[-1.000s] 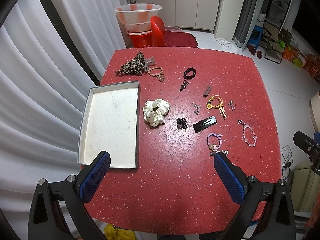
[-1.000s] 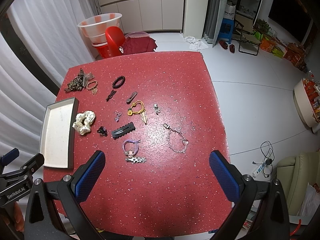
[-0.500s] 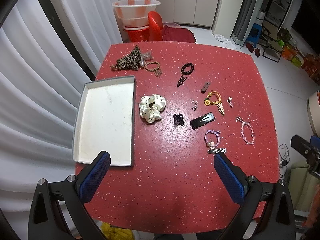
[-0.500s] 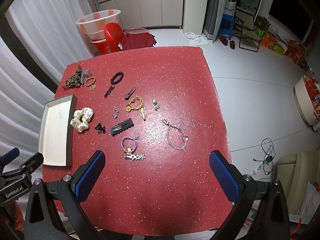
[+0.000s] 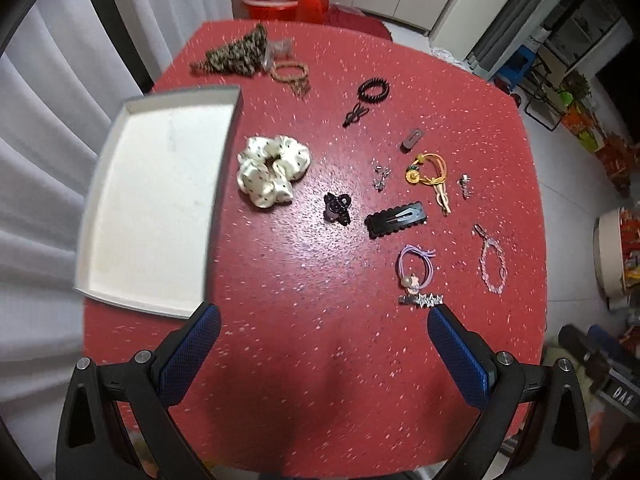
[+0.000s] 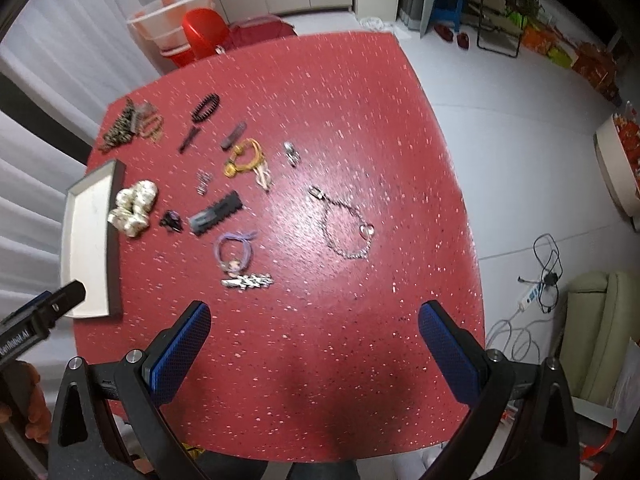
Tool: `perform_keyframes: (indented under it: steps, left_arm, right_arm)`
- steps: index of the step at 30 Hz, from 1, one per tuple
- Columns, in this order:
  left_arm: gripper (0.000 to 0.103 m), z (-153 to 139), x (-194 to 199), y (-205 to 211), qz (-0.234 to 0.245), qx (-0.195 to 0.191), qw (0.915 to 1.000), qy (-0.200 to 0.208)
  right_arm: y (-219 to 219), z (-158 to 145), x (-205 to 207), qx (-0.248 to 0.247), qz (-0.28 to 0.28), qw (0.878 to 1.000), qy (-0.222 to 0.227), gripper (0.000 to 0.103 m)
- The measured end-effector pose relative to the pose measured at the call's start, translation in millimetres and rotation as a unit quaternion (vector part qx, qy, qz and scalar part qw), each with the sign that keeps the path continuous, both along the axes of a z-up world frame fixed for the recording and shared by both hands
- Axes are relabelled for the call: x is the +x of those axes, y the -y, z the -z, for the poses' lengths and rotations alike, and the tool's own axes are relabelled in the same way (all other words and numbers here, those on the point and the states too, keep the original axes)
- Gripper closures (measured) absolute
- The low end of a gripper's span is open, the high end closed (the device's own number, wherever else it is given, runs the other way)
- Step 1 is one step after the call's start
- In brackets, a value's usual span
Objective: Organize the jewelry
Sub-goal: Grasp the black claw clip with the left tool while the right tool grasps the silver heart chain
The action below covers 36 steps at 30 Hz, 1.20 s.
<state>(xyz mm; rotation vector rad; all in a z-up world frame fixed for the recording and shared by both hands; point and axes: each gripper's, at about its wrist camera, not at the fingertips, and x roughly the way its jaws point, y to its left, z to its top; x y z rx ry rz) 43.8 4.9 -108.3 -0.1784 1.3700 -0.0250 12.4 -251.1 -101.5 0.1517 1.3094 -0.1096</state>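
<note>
Jewelry and hair pieces are lying scattered over a red speckled table (image 5: 320, 360), with a shallow white tray (image 5: 160, 308) sitting at its left edge, bare inside. Just right of the tray a cream dotted scrunchie (image 5: 273, 174) is resting, apart from the tray wall. Beyond it, toward the right, a small dark claw clip (image 5: 337, 208), a black snap clip (image 5: 396, 219), a purple hair tie (image 5: 416, 266) with a charm, and a silver star clip (image 5: 421, 300) touching that charm are lying in a loose line. A yellow hair tie (image 5: 428, 168), a brown clip (image 5: 412, 140), a black coil tie (image 5: 373, 89), a leopard scrunchie (image 5: 236, 56) and a beaded bracelet (image 5: 294, 73) are lying farther back. A chain bracelet (image 6: 348, 224) with a heart charm is lying alone near the table's right side.

The left gripper (image 5: 324, 350) is hanging above the near table edge with its blue pads spread wide, holding nothing. The right gripper (image 6: 314, 350) is doing likewise, fingers wide apart and empty.

The right wrist view is blurring the small pieces, so the tiny silver items (image 5: 381, 174) by the yellow tie are hard to identify. The left gripper's body is poking in at that view's left edge, its white lettering cut off and unclear. A basin (image 6: 172, 16) behind the table is being cropped in the left view.
</note>
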Motion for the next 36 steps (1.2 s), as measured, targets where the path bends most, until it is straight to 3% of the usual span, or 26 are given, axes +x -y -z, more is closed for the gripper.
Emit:
perform_keyframes:
  steps: [17, 32, 34, 36]
  left_arm:
    - [0.000, 110.6, 75.3, 6.5, -0.060, -0.024, 0.9978, -0.016]
    - [0.000, 143.5, 106.8, 16.4, -0.069, -0.006, 0.9976, 0.000]
    - [0.001, 143.9, 109.4, 19.9, -0.064, 0.001, 0.9980, 0.002]
    - [0.009, 143.7, 111.6, 27.6, -0.058, 0.012, 0.9982, 0.006]
  right_arm:
    - [36.6, 105.4, 52.6, -0.021, -0.021, 0.999, -0.024, 0.000]
    - [31.2, 153.5, 91.0, -0.039, -0.069, 0.997, -0.013, 0.000]
    - [32.6, 159.0, 90.7, -0.038, -0.066, 0.997, -0.018, 0.000]
    - [31.6, 159.8, 90.5, -0.038, -0.064, 0.997, -0.013, 0.000]
